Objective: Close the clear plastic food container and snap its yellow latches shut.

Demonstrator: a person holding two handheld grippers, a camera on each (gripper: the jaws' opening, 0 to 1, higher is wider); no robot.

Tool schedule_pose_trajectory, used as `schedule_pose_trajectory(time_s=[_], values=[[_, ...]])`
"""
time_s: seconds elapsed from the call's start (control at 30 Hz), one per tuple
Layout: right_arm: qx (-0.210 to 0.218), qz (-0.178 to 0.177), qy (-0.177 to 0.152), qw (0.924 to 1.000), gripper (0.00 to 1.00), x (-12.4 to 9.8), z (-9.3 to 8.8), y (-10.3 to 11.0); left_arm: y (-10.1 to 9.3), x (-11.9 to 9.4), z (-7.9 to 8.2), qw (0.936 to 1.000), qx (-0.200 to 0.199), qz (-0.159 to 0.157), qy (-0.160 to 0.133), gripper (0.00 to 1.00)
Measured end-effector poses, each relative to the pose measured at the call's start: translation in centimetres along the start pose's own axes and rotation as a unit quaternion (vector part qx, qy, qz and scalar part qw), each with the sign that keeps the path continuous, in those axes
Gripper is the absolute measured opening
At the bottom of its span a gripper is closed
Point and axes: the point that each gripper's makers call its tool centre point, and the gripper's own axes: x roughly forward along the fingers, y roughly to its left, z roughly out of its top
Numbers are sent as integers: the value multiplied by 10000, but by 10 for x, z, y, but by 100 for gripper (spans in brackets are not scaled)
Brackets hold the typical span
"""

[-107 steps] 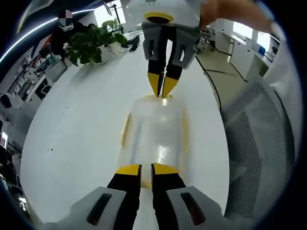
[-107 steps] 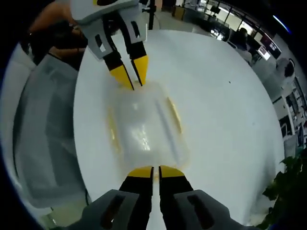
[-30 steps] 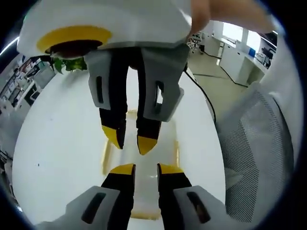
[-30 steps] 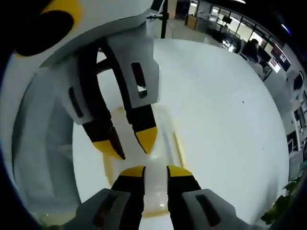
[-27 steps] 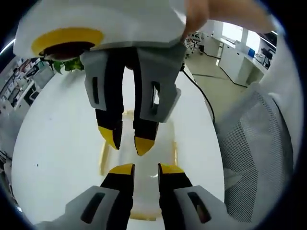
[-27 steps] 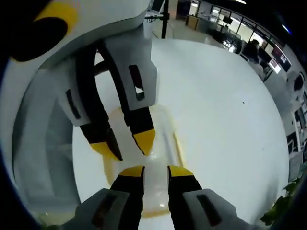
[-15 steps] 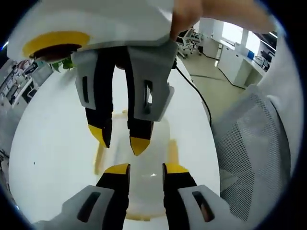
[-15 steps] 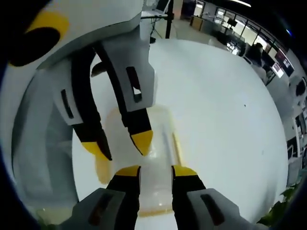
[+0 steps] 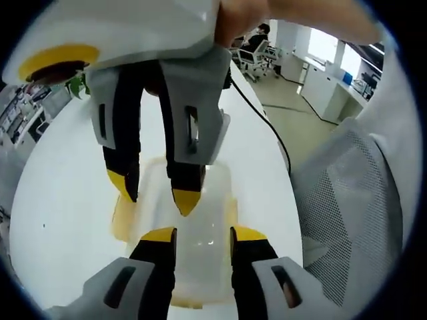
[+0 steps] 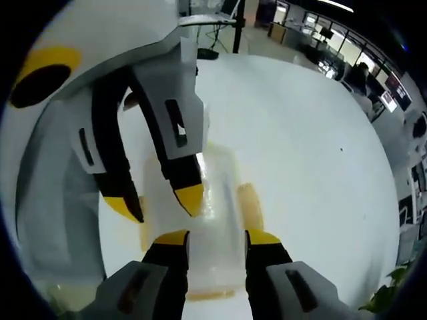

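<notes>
Left tool (image 9: 198,235), left gripper view: rises from 6 o'clock, yellow tips spread apart, nothing betw. them, poised over the near end of the container (image 9: 193,233). Container is clear plastic, lying on the white counter (image 9: 60,173) at frame centre, running 12 to 6. Yellow latches (image 9: 123,217) stand out along its long sides, one at 9 o'clock, another at 3. Right tool (image 9: 155,197) comes down from 12 o'clock, jaws parted, tips over the container's far half; contact w/ lid cannot be told. A hand (image 9: 280,15) grips it at 1 o'clock. Mesh chair (image 9: 347,200) at 3.

Right gripper view: right tool (image 10: 217,238) at 6 o'clock, jaws apart, empty, straddling the container (image 10: 217,220) near end. Left tool (image 10: 157,203) descends from 10 o'clock, jaws parted, one tip at the container's lid. A yellow latch (image 10: 250,203) sits flared at 3 o'clock of the container. Counter (image 10: 300,147) spreads white toward 2.
</notes>
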Motion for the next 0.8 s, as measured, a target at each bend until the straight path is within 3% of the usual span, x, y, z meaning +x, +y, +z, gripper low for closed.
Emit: schedule_pose_trajectory(time_s=[0.8], values=[[-112,499,100,9986,42,6,0,-8,-3,0,-3,10000,-50,29,-8,36]])
